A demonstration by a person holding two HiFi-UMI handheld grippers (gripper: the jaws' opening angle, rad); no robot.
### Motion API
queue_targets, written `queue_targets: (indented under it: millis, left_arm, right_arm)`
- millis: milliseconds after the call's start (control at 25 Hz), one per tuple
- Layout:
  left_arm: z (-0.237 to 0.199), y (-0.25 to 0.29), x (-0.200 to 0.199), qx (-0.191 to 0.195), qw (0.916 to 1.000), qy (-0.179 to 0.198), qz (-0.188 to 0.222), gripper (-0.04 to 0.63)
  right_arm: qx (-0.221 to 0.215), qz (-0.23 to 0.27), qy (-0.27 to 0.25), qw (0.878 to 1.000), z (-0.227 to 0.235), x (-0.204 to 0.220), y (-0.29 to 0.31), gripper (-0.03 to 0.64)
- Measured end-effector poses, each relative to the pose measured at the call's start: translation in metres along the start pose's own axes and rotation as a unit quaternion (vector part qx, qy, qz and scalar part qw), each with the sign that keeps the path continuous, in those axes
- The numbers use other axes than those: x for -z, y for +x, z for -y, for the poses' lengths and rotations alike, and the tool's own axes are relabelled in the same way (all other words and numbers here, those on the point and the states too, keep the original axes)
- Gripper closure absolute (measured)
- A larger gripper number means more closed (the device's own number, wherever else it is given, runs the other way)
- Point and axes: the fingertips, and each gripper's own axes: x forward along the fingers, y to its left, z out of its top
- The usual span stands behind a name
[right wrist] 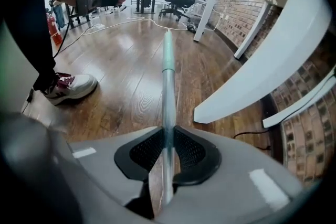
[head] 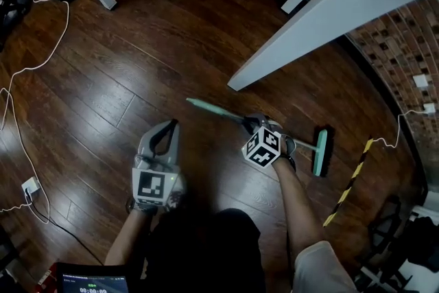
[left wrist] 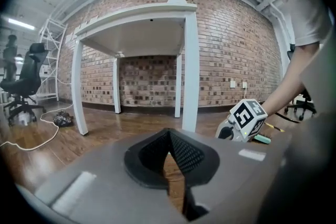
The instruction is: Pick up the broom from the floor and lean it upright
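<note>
White cable (head: pixel 15 103) trails over the dark wood floor (head: pixel 137 58) well out beyond the left gripper's outer side, clear of the work. The left gripper (head: pixel 169 127) hangs beside its partner, its jaws closed tip to tip with nothing in them. It looks kept in reserve, ready to take the handle higher up once the stick tilts. Ahead of it and toward the right gripper, the green grip end (head: pixel 200 106) of the broom (right wrist: pixel 167 76) juts past the clamp. The right gripper (right wrist: pixel 167 140) points steeply down and is clenched on the metal handle about mid-shaft, pads pressing from both sides. A hold near the balance point probably lets the long end swing up while the brush serves as pivot. Just beyond that gripper's outer side sits the brush head (head: pixel 320 151), low by the floor, though whether it touches I cannot tell. Farther out lies a yellow-and-black striped strip (head: pixel 351 178). The white table leg (head: pixel 309 31) slants ahead of the clamp and seems a likely thing to lean the broom against.
</note>
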Motion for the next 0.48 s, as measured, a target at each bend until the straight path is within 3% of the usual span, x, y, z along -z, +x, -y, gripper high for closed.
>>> queue_targets:
  millis: [280, 480]
  left_arm:
    - [0.029, -0.031, -0.113, 0.031, 0.9994, -0.012, -0.01, 0.595]
    - [0.048, -0.05, -0.197, 0.06, 0.9977, 0.023, -0.022, 0.595]
  right_arm:
    - [0.065, 0.016, 0.05, 0.997, 0.029, -0.008, -0.132, 0.532]
    - [0.091, 0.045, 0.11, 0.989, 0.052, -0.021, -0.211, 0.529]
